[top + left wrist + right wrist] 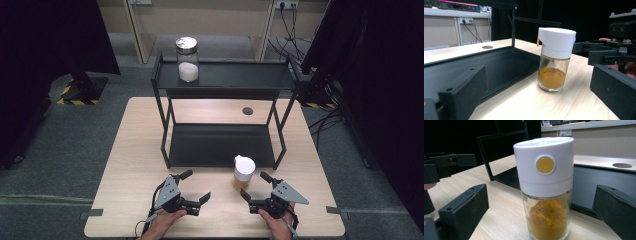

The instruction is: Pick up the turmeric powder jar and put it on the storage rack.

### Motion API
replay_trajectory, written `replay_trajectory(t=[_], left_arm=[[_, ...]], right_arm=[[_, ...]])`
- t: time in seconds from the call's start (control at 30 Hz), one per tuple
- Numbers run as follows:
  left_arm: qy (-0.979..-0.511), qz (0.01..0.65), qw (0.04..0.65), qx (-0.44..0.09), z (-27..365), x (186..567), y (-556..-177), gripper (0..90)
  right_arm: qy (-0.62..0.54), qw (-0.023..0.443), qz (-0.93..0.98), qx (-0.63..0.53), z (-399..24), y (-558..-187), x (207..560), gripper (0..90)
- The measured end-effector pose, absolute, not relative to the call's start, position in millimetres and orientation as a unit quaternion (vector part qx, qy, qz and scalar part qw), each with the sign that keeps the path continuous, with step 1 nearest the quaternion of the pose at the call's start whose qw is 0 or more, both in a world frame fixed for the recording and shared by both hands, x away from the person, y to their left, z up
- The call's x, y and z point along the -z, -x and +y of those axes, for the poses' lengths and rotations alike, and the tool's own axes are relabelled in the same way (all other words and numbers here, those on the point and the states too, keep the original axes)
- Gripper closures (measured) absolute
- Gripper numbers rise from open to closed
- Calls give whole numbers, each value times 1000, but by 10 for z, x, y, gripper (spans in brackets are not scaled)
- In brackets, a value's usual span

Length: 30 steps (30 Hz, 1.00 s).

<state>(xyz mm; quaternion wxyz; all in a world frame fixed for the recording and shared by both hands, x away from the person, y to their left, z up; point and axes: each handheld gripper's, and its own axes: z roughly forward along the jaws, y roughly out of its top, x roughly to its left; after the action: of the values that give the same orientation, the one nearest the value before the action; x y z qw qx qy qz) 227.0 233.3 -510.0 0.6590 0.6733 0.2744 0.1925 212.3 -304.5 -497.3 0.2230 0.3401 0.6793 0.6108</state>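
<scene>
The glass spice jar [244,172] of orange powder, standing on the table [125,165] before the black rack [220,145], is being approached by the spread right claw [256,191], so closing around it is judged next.

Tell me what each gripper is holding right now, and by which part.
Nothing is held. The left gripper and right gripper are both open on the table. The spice jar stands free between the right gripper's jaws, untouched.
</scene>
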Motion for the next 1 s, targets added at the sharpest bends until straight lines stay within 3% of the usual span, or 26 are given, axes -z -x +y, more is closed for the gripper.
replay_trajectory(t=[0.63, 1.0], left_arm=[[-674, 276, 658, -192, 2328, 5118, -2260, 7], [-675, 276, 658, -190, 2325, 5123, -2262, 6]], right_arm=[[-336, 236, 690, -596, -2841, -2365, 4926, 13], [-338, 238, 697, -586, -2786, -2444, 4918, 110]])
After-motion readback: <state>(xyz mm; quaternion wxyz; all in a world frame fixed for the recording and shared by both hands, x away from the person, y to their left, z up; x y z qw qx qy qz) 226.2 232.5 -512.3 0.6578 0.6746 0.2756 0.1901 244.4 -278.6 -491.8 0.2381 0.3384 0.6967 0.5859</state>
